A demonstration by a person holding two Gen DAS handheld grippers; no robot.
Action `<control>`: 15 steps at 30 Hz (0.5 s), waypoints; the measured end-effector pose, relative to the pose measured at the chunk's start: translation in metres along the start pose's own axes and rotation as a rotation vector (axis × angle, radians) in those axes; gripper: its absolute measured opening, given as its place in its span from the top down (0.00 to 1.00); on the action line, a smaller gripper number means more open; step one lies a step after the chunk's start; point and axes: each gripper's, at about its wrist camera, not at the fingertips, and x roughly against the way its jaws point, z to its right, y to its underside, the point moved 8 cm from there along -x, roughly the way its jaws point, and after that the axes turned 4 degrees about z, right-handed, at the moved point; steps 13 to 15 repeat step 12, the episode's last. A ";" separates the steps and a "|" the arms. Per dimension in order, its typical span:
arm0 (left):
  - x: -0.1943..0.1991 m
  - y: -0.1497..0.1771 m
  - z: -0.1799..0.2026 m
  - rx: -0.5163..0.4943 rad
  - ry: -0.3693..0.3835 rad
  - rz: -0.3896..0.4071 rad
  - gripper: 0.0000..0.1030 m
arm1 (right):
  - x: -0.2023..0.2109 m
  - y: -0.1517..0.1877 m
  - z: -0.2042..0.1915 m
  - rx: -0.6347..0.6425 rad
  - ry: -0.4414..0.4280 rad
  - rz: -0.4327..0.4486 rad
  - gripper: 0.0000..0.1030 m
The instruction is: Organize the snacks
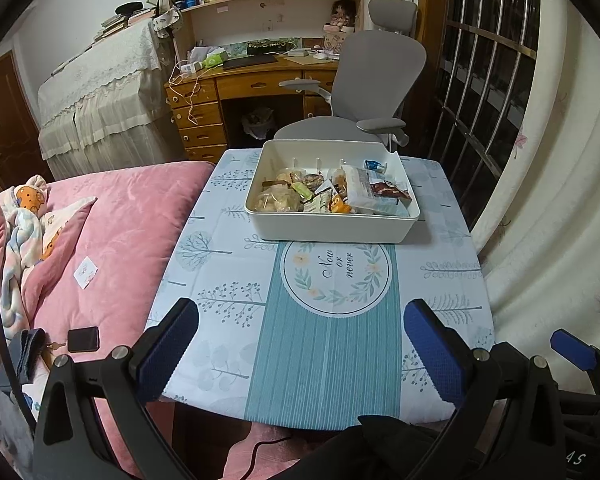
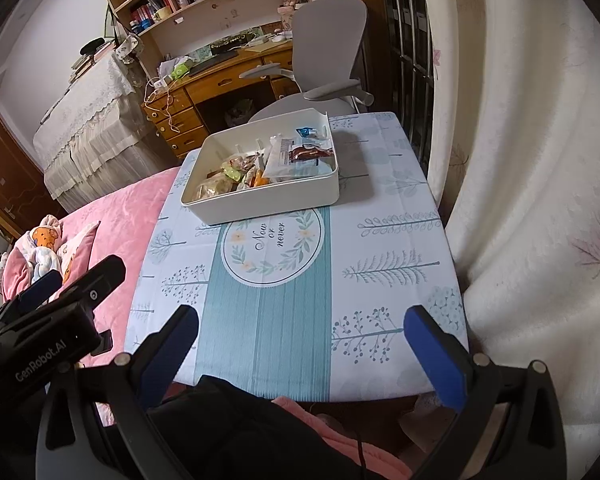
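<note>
Well ahead of both pairs of spread, empty fingers: white bin (image 1: pixel 332 227) at far end of desk (image 1: pixel 228 320), snacks (image 1: pixel 328 192) heaped inside, likely gathered for sorting. Left gripper (image 1: pixel 300 344) and right gripper (image 2: pixel 300 344) hanging over near edge. Readable: "Now or never" on cloth, "GenRobot.AI" on left gripper body.

Each hand-held gripper (image 1: pixel 300 344) (image 2: pixel 300 344) is black-framed, with silver screws and blue textured fingers (image 1: pixel 434 350); one body reads "GenRobot.AI" in white.
</note>
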 end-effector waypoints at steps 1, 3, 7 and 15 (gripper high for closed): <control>-0.002 0.001 0.000 0.001 0.001 -0.003 0.01 | -0.001 0.001 0.001 -0.001 0.000 0.000 0.00; -0.005 0.001 0.001 0.002 0.000 -0.006 0.01 | -0.002 0.001 0.001 -0.002 -0.004 -0.004 0.00; -0.009 -0.002 0.001 0.000 -0.006 -0.005 0.01 | -0.005 0.006 0.002 -0.002 -0.012 -0.008 0.00; -0.017 -0.012 0.004 0.006 -0.018 0.002 0.01 | -0.009 0.004 0.004 0.001 -0.026 -0.005 0.00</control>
